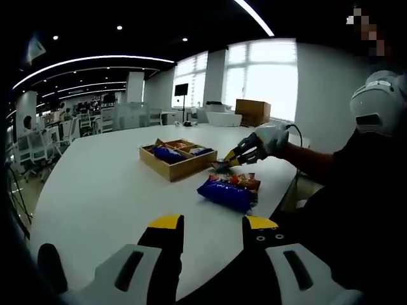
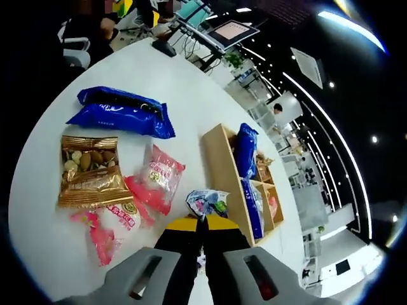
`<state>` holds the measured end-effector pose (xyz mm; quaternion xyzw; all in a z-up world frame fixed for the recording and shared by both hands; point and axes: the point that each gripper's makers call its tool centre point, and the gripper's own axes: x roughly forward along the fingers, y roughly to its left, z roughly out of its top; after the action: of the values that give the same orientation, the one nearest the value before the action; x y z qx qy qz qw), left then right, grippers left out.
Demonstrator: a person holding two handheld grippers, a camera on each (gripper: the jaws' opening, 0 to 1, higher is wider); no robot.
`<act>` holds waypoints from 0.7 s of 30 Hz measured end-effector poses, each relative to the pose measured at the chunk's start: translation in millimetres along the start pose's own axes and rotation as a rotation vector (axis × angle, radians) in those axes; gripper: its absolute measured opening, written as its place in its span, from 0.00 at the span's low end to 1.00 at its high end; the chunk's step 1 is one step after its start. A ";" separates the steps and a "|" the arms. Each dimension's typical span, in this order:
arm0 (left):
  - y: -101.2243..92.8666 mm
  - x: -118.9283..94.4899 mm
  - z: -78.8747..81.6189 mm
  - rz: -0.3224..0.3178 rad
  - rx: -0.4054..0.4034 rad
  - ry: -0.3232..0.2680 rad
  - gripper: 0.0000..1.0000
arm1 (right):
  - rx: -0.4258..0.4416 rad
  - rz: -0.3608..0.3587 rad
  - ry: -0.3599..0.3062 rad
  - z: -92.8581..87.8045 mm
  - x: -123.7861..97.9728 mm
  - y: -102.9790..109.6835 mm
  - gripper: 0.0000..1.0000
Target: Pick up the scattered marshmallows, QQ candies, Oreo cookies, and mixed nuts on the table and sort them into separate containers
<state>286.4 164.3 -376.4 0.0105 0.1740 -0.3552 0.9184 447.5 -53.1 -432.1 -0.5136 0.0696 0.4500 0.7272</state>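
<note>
A small candy packet is pinched between the closed jaws of the right gripper, just beside the wooden divided tray on the white table. A blue Oreo pack, a mixed-nut bag and pink packets are scattered nearby. The left gripper is held open above the table edge.

No legible text: print on snack packets and monitor too blurred.

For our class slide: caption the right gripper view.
Right gripper pinches a small candy packet beside the wooden tray.
</note>
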 end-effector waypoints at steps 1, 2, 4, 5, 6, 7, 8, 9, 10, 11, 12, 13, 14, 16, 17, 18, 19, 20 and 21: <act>0.4 -0.1 -0.3 0.000 -0.002 0.000 0.42 | 0.004 -0.006 -0.010 3.4 -3.0 -2.9 0.00; 0.6 -0.3 -0.3 0.000 -0.003 -0.001 0.42 | 0.010 -0.017 -0.021 7.0 -6.6 -6.1 0.00; 0.7 -0.3 0.0 -0.002 -0.003 -0.004 0.42 | 0.015 -0.033 -0.038 14.1 -13.7 -11.6 0.00; 0.8 -0.2 -0.1 -0.003 -0.004 -0.004 0.42 | 0.015 -0.040 -0.045 15.3 -13.7 -17.0 0.00; 0.9 0.0 -0.4 -0.004 -0.004 -0.005 0.42 | 0.015 -0.046 -0.049 16.8 -14.9 -19.9 0.00; 1.1 0.2 -0.7 -0.005 -0.005 -0.005 0.42 | 0.014 -0.053 -0.056 20.5 -18.2 -22.5 0.00; 1.1 0.3 -1.1 -0.007 -0.006 -0.005 0.42 | 0.010 -0.059 -0.062 24.3 -21.5 -25.1 0.00; 1.2 0.3 -1.5 -0.008 -0.007 -0.006 0.42 | 0.005 -0.067 -0.067 27.7 -24.5 -28.0 0.00; 1.2 -0.1 -2.1 -0.010 -0.008 -0.009 0.42 | 0.001 -0.075 -0.074 32.5 -28.5 -32.3 0.00; 1.3 -0.2 -2.5 -0.011 -0.009 -0.010 0.42 | -0.003 -0.083 -0.079 36.2 -31.6 -36.4 0.00; 1.5 -0.3 -3.6 -0.012 -0.012 -0.012 0.41 | -0.009 -0.093 -0.085 39.5 -34.4 -41.1 0.00; 1.5 -0.2 -4.4 -0.012 -0.014 -0.012 0.41 | -0.012 -0.103 -0.088 42.4 -37.1 -45.9 0.00; 1.4 -0.1 -5.2 -0.014 -0.015 -0.011 0.41 | -0.018 -0.111 -0.089 45.0 -39.4 -50.7 0.00; 0.5 0.0 -5.8 -0.017 -0.015 -0.010 0.41 | -0.031 -0.124 -0.090 49.4 -42.7 -60.1 0.00; -0.4 0.2 -5.4 -0.021 -0.013 -0.011 0.41 | -0.037 -0.126 -0.089 50.3 -43.1 -63.1 0.00; -0.8 0.1 -4.5 -0.023 -0.015 -0.013 0.41 | -0.047 -0.130 -0.085 51.5 -43.5 -67.3 0.00; -1.3 0.0 -3.0 -0.024 -0.011 -0.018 0.41 | -0.056 -0.134 -0.083 52.4 -43.6 -71.2 0.00; -2.0 -0.2 -1.8 -0.026 -0.007 -0.022 0.41 | -0.068 -0.136 -0.080 53.0 -42.7 -75.9 0.00; -2.0 -0.2 -1.4 -0.026 -0.007 -0.023 0.41 | -0.081 -0.136 -0.073 49.9 -37.0 -81.3 0.00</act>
<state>284.5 163.2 -377.5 0.0006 0.1647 -0.3666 0.9157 466.8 -39.8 -332.5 -0.5294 -0.0100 0.4204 0.7368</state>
